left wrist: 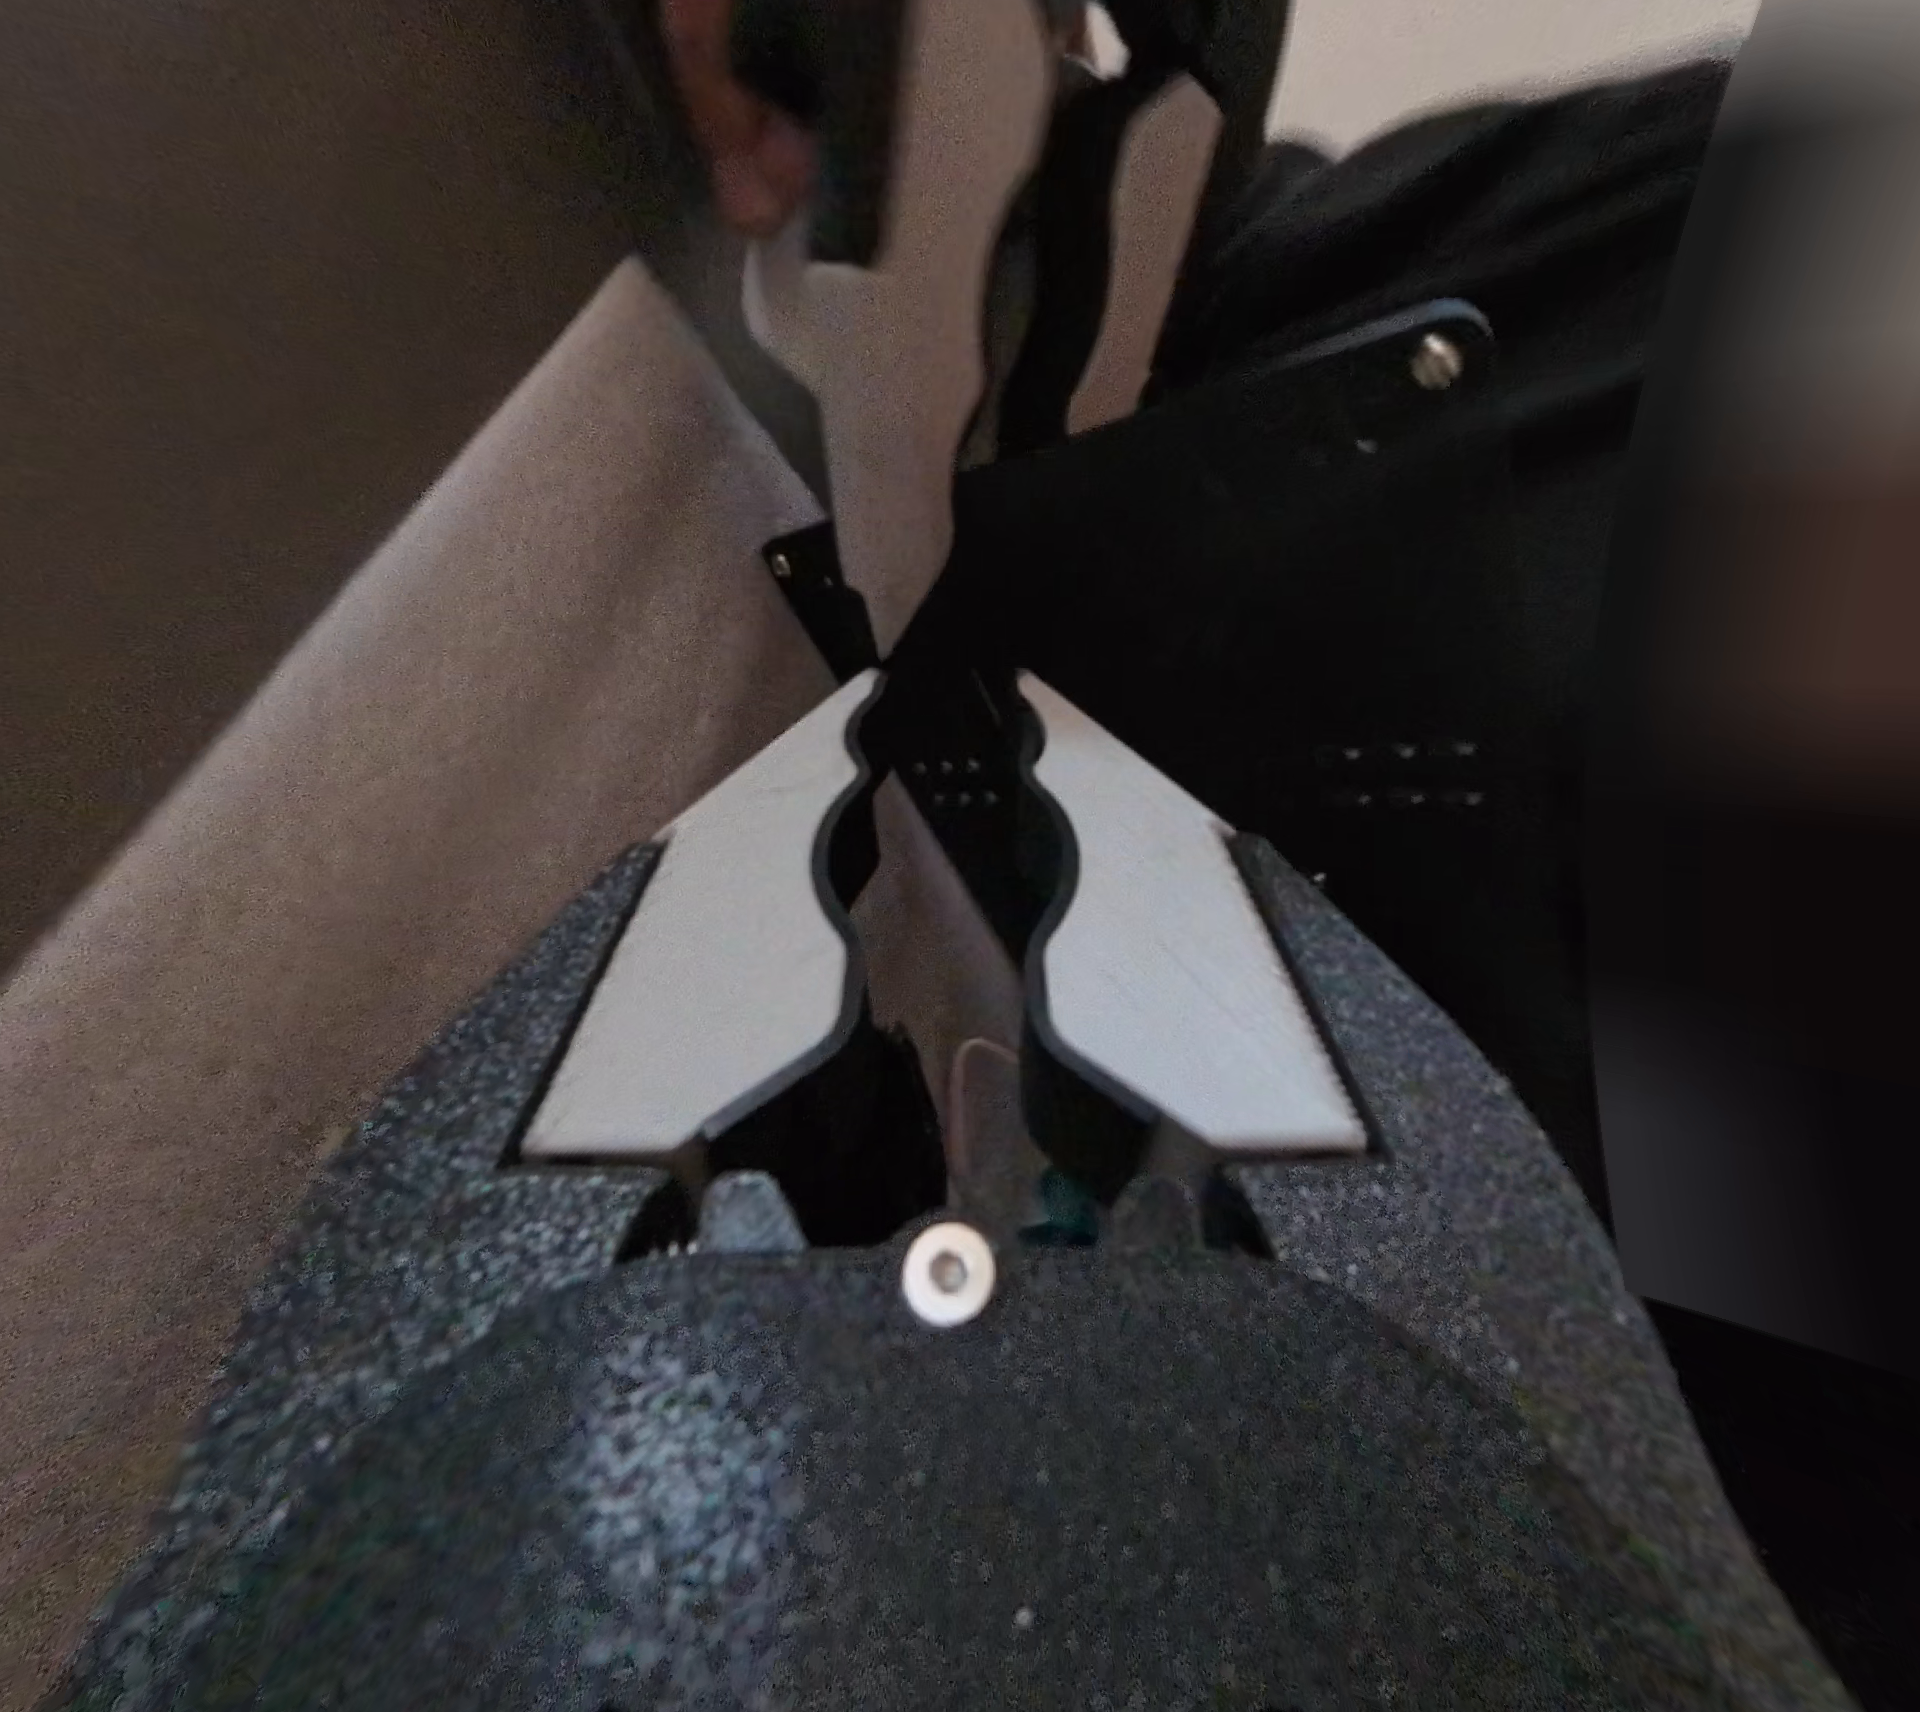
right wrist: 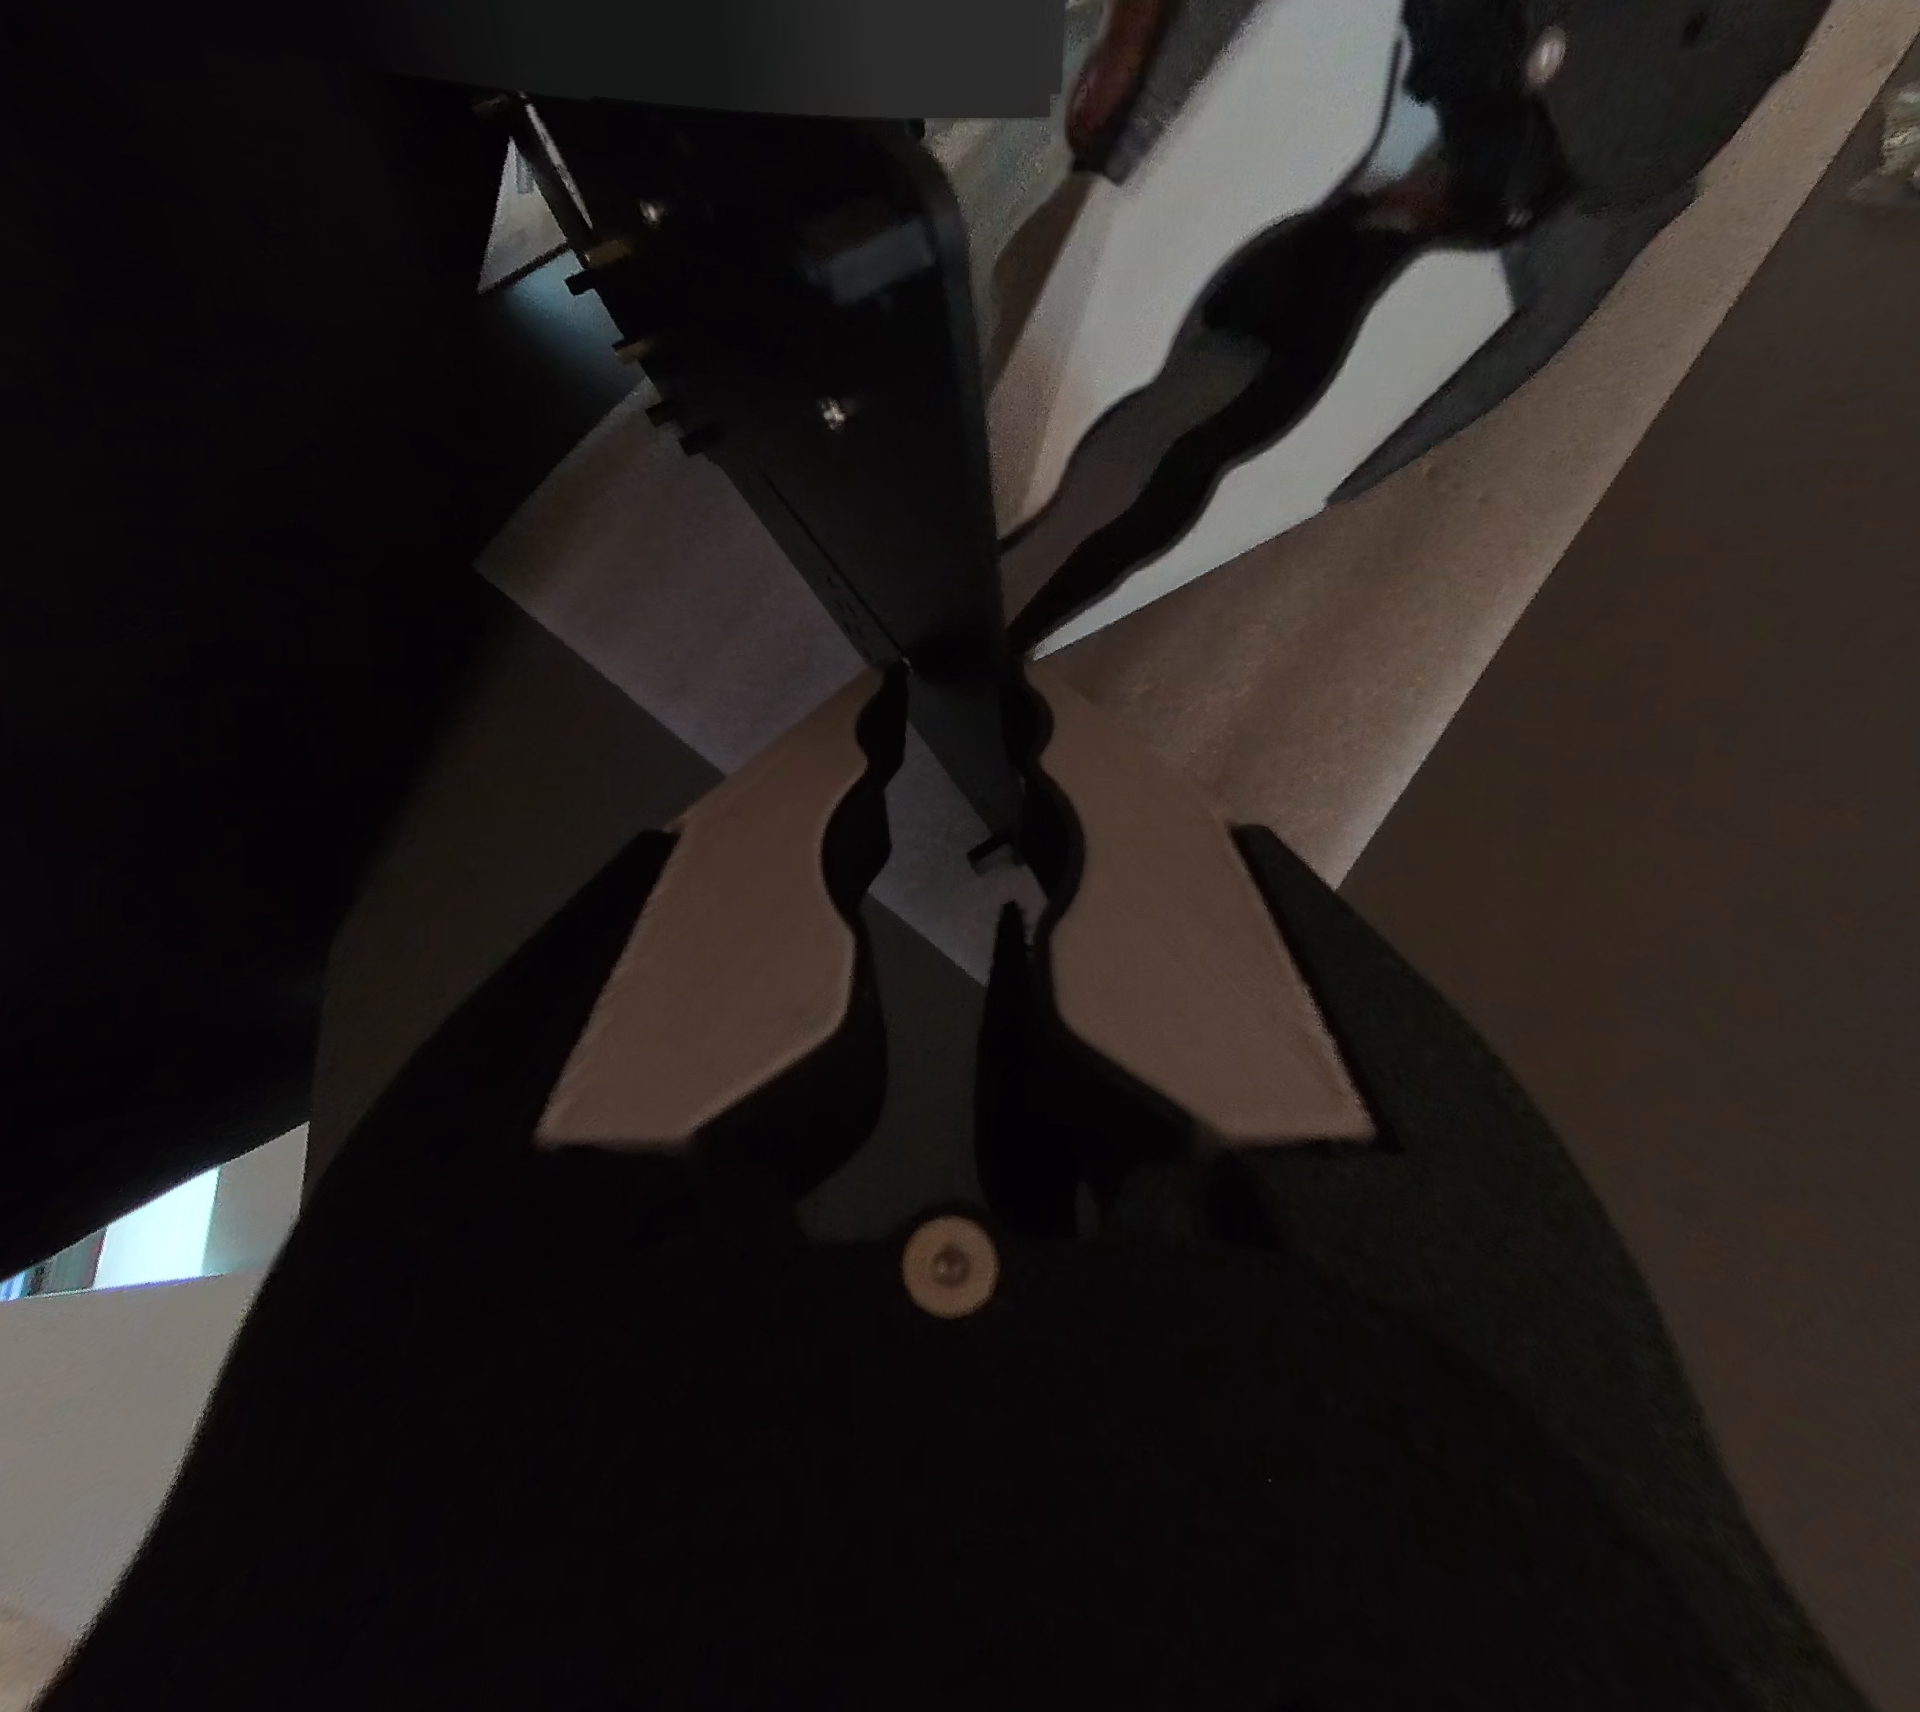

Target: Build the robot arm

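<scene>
My left hand-held gripper (left wrist: 940,691) is closed on a flat black plate (left wrist: 1226,623), pinched at its fingertips. My right hand-held gripper (right wrist: 961,686) grips the same black plate's edge (right wrist: 883,467). Tan carpeted floor (left wrist: 468,727) lies beyond both. Each one shows ahead of the other, blurred.
</scene>
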{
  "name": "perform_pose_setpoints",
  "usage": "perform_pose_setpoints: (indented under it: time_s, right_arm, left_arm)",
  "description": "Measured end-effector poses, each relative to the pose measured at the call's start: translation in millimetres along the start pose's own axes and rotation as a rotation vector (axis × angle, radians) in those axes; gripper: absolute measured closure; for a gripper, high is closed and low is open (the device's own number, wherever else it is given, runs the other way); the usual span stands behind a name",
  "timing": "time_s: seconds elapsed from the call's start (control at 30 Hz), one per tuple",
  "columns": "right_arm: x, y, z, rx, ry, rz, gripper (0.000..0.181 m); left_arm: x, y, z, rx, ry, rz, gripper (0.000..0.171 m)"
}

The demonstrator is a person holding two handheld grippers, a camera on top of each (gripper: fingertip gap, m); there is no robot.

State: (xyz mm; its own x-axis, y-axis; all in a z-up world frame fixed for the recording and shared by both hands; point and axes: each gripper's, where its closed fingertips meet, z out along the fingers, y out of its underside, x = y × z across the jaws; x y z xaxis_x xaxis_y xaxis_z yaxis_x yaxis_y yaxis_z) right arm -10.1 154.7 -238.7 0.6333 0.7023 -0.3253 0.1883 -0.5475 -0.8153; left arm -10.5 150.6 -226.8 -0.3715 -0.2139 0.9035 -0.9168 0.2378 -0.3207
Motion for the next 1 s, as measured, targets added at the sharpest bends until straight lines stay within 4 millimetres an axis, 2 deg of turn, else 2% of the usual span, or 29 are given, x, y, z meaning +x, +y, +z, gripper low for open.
perform_pose_setpoints:
  time_s: [0.07,0.13,0.23,0.3,0.4,0.53,0.7,0.73,0.8,0.87,0.93,0.97,1.0]
  right_arm:
    - [0,0,0,0.0,0.002,-0.001,0.163]
    - [0,0,0,-0.002,0.007,-0.009,0.163]
    - [0,0,0,-0.005,0.008,-0.013,0.163]
    - [0,1,0,-0.007,0.01,-0.018,0.163]
    - [0,1,0,-0.008,0.01,-0.018,0.163]
    - [1,1,0,-0.006,0.003,-0.01,0.163]
    - [1,1,0,0.0,-0.001,-0.003,0.163]
    - [1,1,0,0.0,0.001,-0.004,0.163]
    - [1,1,0,0.0,-0.001,-0.002,0.163]
    - [1,1,0,0.001,-0.002,0.001,0.163]
    - [1,1,0,0.001,-0.003,0.002,0.163]
    - [1,1,0,0.001,-0.003,0.003,0.163]
    - [1,1,0,0.0,-0.003,0.002,0.163]
  left_arm:
    - [-4,2,0,0.018,0.047,-0.126,0.153]
    - [-3,-1,0,0.037,0.071,-0.163,0.162]
    - [-3,0,1,0.016,0.055,-0.125,0.165]
    - [-3,0,1,0.0,0.022,-0.033,0.166]
    - [-1,0,0,-0.04,-0.102,0.303,0.167]
    - [-2,4,0,-0.163,-0.359,1.046,0.167]
    - [-5,5,-1,-0.254,-0.564,1.646,0.168]
    - [-5,4,-2,-0.269,-0.589,1.719,0.167]
    - [-6,4,-3,-0.261,-0.588,1.686,0.167]
    - [-7,4,-5,-0.215,-0.54,1.471,0.167]
    - [-10,5,-8,-0.171,-0.435,1.119,0.165]
    - [-7,4,-10,-0.133,-0.355,0.903,0.159]
    - [-4,-5,-14,-0.051,-0.286,0.696,0.154]
